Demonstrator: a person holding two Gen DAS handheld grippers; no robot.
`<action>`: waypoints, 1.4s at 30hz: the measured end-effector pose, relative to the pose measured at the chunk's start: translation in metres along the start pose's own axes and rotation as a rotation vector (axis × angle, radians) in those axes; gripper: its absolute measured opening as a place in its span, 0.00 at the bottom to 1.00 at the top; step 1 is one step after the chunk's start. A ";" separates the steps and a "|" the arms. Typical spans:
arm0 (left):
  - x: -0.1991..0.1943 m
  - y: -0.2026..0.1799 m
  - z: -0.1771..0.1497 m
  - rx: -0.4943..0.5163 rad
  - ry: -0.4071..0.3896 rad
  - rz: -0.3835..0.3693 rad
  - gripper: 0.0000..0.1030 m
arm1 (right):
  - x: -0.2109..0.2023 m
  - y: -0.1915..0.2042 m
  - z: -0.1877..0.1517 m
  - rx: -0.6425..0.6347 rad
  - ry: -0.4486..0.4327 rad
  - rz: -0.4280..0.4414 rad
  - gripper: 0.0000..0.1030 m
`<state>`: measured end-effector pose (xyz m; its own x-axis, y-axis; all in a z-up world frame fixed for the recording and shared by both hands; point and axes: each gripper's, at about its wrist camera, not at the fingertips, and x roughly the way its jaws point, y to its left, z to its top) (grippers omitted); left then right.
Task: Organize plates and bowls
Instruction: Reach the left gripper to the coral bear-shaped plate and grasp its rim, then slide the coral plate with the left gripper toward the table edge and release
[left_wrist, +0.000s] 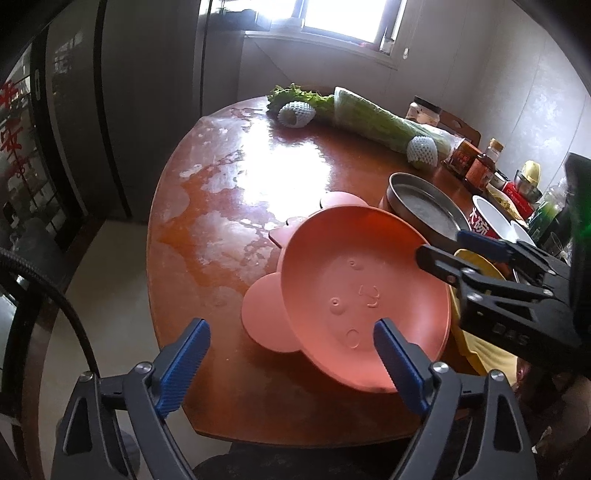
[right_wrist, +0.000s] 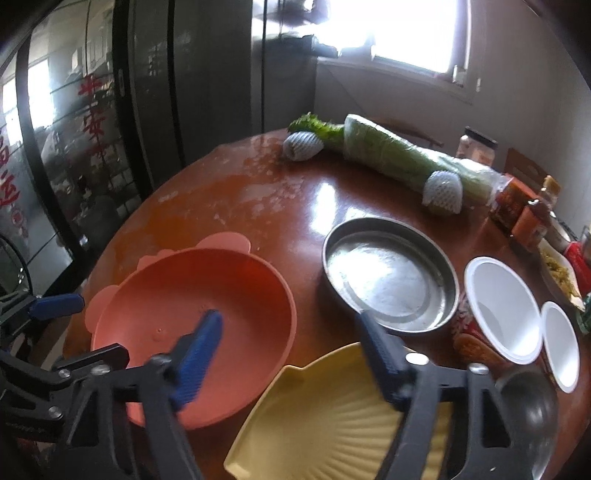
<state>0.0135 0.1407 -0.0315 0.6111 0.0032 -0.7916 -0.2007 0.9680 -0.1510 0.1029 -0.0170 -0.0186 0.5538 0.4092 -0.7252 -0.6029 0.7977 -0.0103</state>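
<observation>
Here my left gripper (left_wrist: 291, 354), jaws spread, sits nearest the pink bowl (left_wrist: 365, 295), whose near rim lies just ahead; my right gripper (right_wrist: 291, 332) hangs spread too.

The yellow plate (right_wrist: 332, 417) runs off the bottom edge at 6 o'clock in the right wrist view, its near rim hidden behind the right gripper (right_wrist: 291, 363). In the left wrist view only slivers of it show at 4 o'clock — the pink plate (left_wrist: 365, 295) covers the rest. At 3 o'clock the jars (left_wrist: 476, 162) carry labels too small to read. The window (right_wrist: 413, 33) at 12 o'clock is blown out — nothing shows beyond it.
</observation>
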 end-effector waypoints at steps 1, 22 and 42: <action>0.000 0.000 0.000 0.003 -0.001 -0.001 0.84 | 0.003 0.001 0.000 -0.011 0.008 -0.007 0.60; 0.008 0.001 0.007 -0.011 -0.036 0.017 0.52 | 0.013 0.005 0.006 0.015 0.027 0.040 0.32; 0.039 0.038 0.044 -0.044 -0.046 0.108 0.52 | 0.032 0.027 0.030 0.021 0.026 0.080 0.33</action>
<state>0.0633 0.1889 -0.0421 0.6181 0.1196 -0.7769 -0.3003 0.9493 -0.0927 0.1217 0.0308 -0.0217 0.4890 0.4608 -0.7406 -0.6321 0.7723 0.0631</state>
